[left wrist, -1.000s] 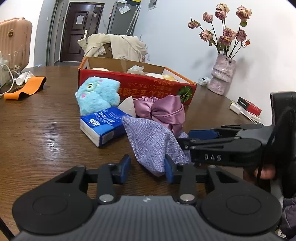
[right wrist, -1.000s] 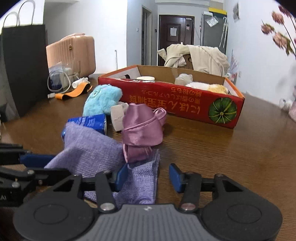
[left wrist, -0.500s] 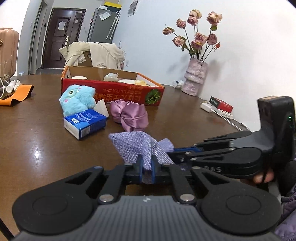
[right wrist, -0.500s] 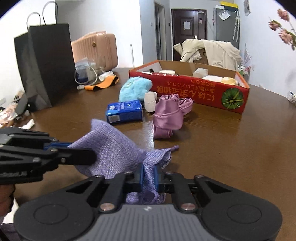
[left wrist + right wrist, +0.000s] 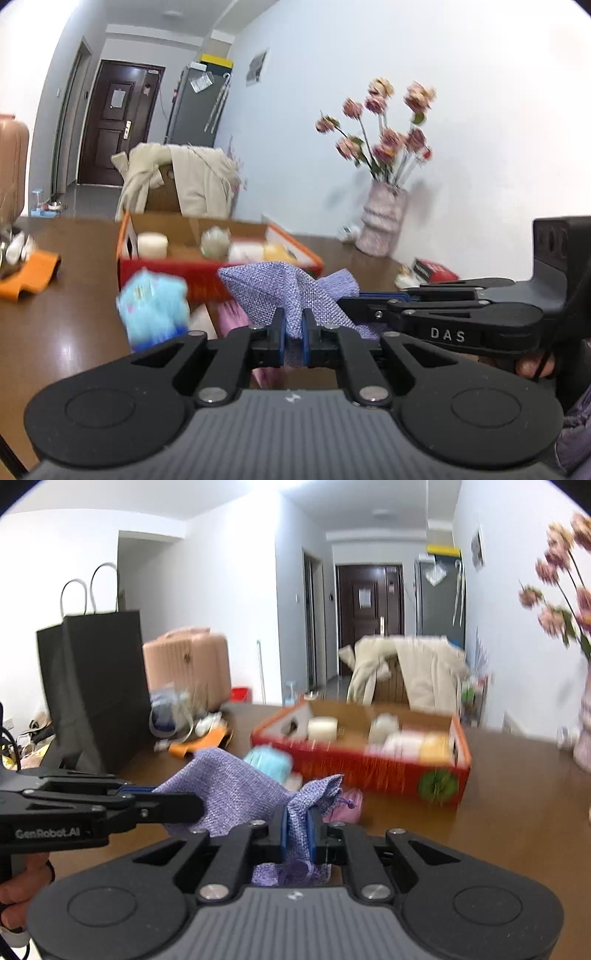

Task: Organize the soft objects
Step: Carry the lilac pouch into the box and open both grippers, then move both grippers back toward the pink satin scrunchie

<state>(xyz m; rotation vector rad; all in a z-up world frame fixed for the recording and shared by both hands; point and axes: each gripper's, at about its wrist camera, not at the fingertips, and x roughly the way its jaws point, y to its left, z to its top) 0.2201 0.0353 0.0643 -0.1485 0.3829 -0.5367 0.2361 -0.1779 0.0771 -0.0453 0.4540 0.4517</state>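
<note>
A purple woven drawstring pouch (image 5: 266,288) hangs in the air between both grippers, above the brown table (image 5: 66,332). My left gripper (image 5: 293,322) is shut on one corner of it. My right gripper (image 5: 297,825) is shut on its gathered neck (image 5: 317,790), and the cords dangle below the fingers. Beyond the pouch lie a blue plush toy (image 5: 155,306) and a pink satin bag (image 5: 347,808). Behind them stands an open red cardboard box (image 5: 369,771) with several pale soft items inside. The scene is motion-blurred.
A vase of pink flowers (image 5: 382,225) and a small red box (image 5: 434,269) stand at the table's right edge. A black paper bag (image 5: 96,686), a pink suitcase (image 5: 184,672), cables and an orange band (image 5: 29,273) crowd the left side. A chair with a beige coat (image 5: 406,672) is behind the box.
Both grippers went from open around the pouch on the table to shut on it. They then lifted it clear of the table, and both views tilted upward.
</note>
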